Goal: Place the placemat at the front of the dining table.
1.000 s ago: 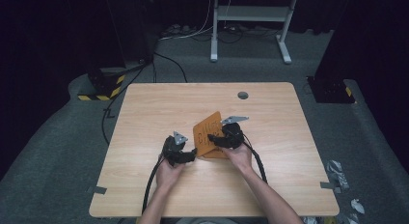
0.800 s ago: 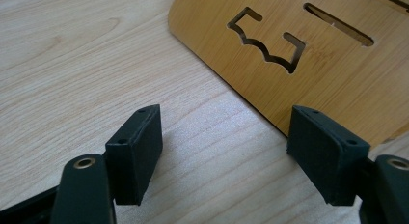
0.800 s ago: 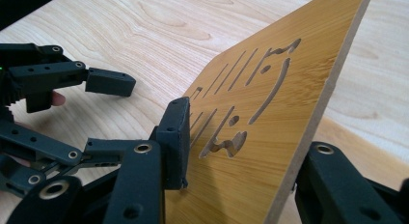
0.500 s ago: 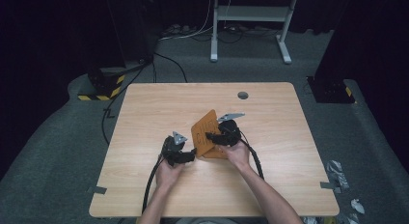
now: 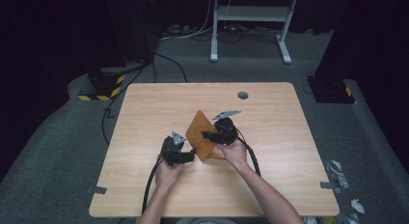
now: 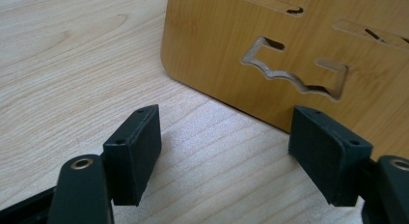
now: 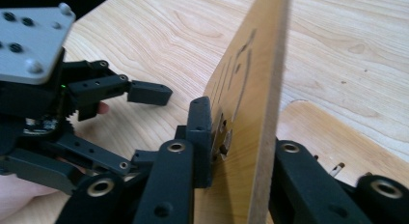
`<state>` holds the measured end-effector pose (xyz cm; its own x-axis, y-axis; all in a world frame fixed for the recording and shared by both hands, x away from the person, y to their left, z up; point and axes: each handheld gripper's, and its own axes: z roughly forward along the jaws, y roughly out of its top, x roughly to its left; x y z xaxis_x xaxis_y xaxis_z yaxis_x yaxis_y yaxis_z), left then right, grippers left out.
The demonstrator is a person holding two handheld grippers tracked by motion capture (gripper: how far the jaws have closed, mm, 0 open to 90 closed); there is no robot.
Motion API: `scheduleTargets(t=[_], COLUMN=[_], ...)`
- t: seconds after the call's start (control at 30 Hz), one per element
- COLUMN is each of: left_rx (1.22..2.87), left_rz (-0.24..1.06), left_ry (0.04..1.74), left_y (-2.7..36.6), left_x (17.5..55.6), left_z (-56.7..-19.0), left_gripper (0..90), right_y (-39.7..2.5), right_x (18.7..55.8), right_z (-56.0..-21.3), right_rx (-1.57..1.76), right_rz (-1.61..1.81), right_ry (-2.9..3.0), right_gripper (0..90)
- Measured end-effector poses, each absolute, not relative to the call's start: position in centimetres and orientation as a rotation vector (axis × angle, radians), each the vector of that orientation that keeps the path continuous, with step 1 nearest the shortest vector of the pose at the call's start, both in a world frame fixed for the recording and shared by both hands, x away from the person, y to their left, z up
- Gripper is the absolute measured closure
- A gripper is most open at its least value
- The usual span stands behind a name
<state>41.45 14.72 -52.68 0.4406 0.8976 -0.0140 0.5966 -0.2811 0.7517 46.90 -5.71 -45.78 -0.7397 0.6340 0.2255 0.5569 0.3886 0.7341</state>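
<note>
The right gripper is clamped on the upper edge of a wooden board, one jaw pressed to each face, as is seen edge-on in the right gripper view. The board is held tilted up off the table, just right of the table's centre, with its lower corner near the surface at about 6 o'clock from the gripper. The board is honey-brown, thin, round-cornered, and pierced by shaped cut-outs; one stepped, jagged slot is fully seen and parts of two more are noted in the left gripper view.

The left gripper is recorded at about 8 o'clock from the right one, its jaws spread apart with nothing between them, the board's lower edge lying just beyond the pads.

Bare tabletop is observed on every side of the board, with the widest room toward 12 o'clock and 3 o'clock. A second board-coloured surface lies flat on the table at 3 o'clock in the right gripper view. A round grey disc is set in the table at 1 o'clock.

Count: two grippers, one held board, one grey disc.
</note>
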Motion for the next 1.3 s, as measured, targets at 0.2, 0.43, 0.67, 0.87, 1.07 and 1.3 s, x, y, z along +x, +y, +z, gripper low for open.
scheduleTargets(t=[0.2, 0.43, 0.67, 0.87, 1.07, 1.3], left_rx=[2.0, 1.985, 2.006, 2.0, 1.994, 1.992], left_rz=[0.56, 0.551, 0.557, 0.558, 0.557, 0.556], left_ry=[1.249, 1.262, 1.243, 1.252, 1.255, 1.258], left_y=[14.6, 14.6, 14.7, 14.7, 14.6, 14.6], left_x=[41.4, 41.3, 41.3, 41.3, 41.3, 41.3], left_z=[-52.7, -52.7, -52.7, -52.7, -52.7, -52.7], left_gripper=[27.1, 27.0, 27.9, 27.6, 27.4, 27.2], right_y=[-5.4, -4.6, -5.1, -6.3, -7.9, -8.7], right_x=[46.7, 45.9, 45.2, 45.1, 45.1, 44.9], right_z=[-45.1, -44.4, -42.8, -41.8, -40.9, -40.6], right_rx=[1.076, 1.023, 0.949, 0.938, 0.942, 0.92], right_rz=[1.324, 1.3, 1.33, 1.348, 1.347, 1.313], right_ry=[2.581, 2.588, 2.513, 2.485, 2.454, 2.455], right_gripper=[84.8, 86.4, 86.5, 86.5, 86.5, 86.6])
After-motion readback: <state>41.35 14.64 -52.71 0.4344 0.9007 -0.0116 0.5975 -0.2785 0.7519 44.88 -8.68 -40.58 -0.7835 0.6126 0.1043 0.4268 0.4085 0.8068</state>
